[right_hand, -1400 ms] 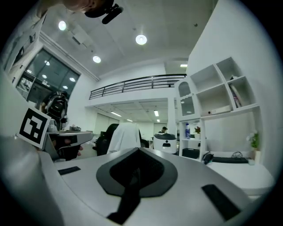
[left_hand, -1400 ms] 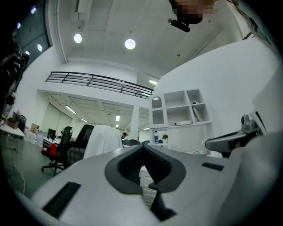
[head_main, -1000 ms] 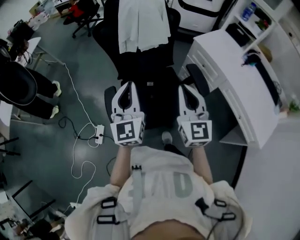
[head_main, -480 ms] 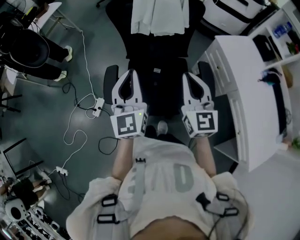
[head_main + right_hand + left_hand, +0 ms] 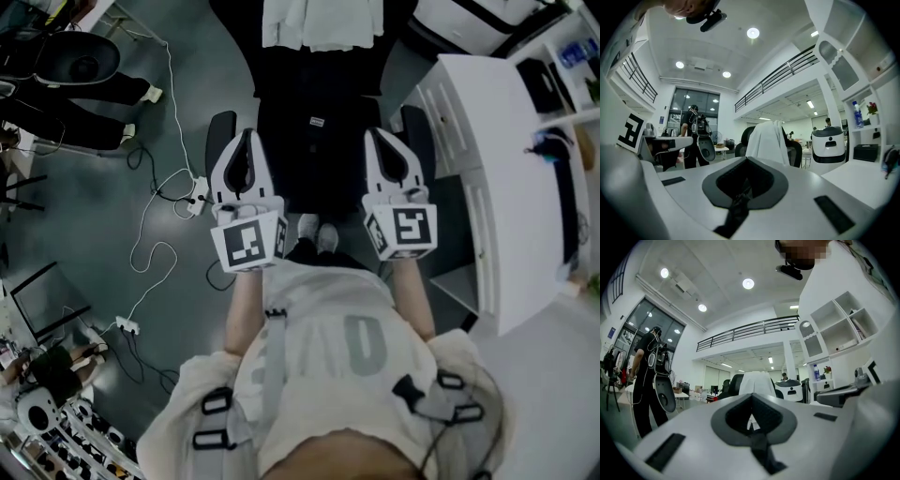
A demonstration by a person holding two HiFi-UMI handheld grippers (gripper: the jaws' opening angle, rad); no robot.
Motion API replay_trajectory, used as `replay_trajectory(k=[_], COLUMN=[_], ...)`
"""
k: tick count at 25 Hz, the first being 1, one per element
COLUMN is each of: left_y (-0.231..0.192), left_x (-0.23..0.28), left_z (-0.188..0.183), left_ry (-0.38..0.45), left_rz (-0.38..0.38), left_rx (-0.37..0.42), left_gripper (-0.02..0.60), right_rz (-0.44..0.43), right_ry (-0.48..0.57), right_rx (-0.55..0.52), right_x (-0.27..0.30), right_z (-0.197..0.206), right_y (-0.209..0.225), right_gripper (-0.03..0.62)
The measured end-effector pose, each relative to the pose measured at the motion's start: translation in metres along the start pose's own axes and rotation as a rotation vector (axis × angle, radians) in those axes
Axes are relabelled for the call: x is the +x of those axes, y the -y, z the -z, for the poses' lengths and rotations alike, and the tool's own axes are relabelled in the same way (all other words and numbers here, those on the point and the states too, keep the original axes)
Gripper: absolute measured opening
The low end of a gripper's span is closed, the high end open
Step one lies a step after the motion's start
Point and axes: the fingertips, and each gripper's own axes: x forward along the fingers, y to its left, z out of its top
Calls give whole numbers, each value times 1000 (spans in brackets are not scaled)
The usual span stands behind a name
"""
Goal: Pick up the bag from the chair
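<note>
Grey office floor with a black chair point(image 5: 221, 139) in front of the person, both grippers closed and empty.
The left gripper point(image 5: 245, 137) and right gripper point(image 5: 382, 137) are held level and side by side over the near edge of the seat, one by each armrest, each with its jaws pressed together on nothing. The bag point(image 5: 317, 155) appears to be the dark mass on the seat between them, marked by a small pale tag, though black on black makes its outline hard to read; neither gripper touches it. A white garment point(image 5: 322, 23) hangs over the chair's far backrest. A white desk point(image 5: 487, 141) stands to the right, and a white cable point(image 5: 148, 258) trails across the floor to the left.
</note>
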Motion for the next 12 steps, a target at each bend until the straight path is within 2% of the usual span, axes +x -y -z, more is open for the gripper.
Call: replay_trajectory(k=[12], left_y=[-6], left_x=[19], left_z=[2], left_ry=[20], left_rz=[56], left_rx=[32], left_gripper=[6], right_rz=[112], right_ry=[-4], right_rx=[23], right_x=[1], right_z=[9], right_y=[4], right_gripper=[6])
